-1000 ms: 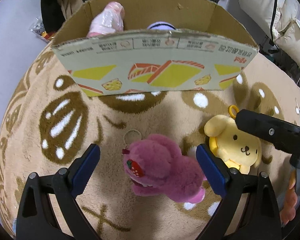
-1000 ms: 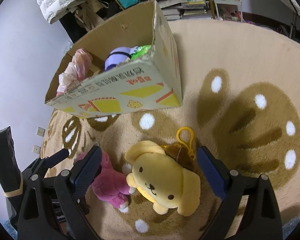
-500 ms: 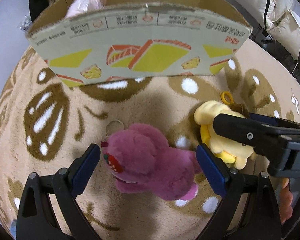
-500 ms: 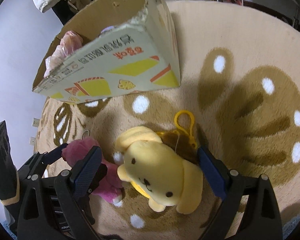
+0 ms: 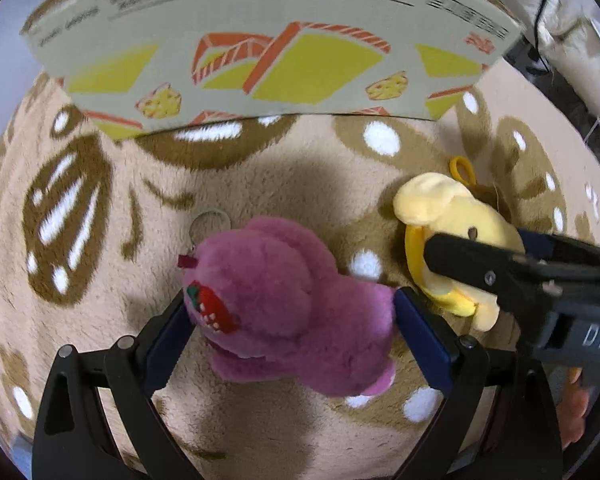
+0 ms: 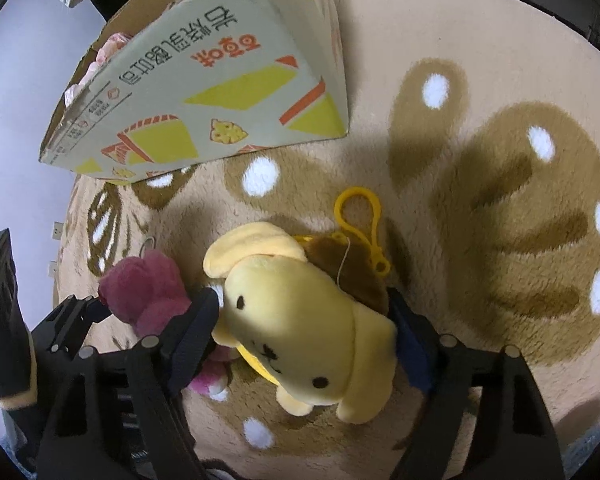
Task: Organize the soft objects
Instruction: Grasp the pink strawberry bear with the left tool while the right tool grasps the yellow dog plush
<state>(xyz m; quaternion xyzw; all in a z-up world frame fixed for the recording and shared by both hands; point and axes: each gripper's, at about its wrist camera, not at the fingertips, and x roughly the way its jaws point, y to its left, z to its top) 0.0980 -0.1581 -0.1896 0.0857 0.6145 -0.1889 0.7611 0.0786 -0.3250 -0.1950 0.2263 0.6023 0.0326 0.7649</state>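
A purple plush bear (image 5: 284, 304) with a strawberry patch lies on the rug. My left gripper (image 5: 290, 320) has its blue pads on both sides of it, touching its fur. A yellow plush dog (image 6: 304, 332) with a yellow clip loop (image 6: 360, 220) lies to its right. My right gripper (image 6: 306, 328) straddles the dog, its pads pressing the dog's sides. The dog (image 5: 452, 240) and the right gripper's finger show in the left wrist view, the bear (image 6: 148, 292) in the right wrist view. A printed cardboard box (image 5: 268, 48) stands beyond both toys.
The toys lie on a beige rug (image 6: 500, 160) with brown and white patterns. The box (image 6: 204, 92) holds a pink bagged item (image 6: 108, 46). A white padded jacket (image 5: 580, 40) lies at the far right.
Both grippers moved down and forward over the toys and their jaws narrowed, so the pads now touch the bear and the dog. The box looms closer.
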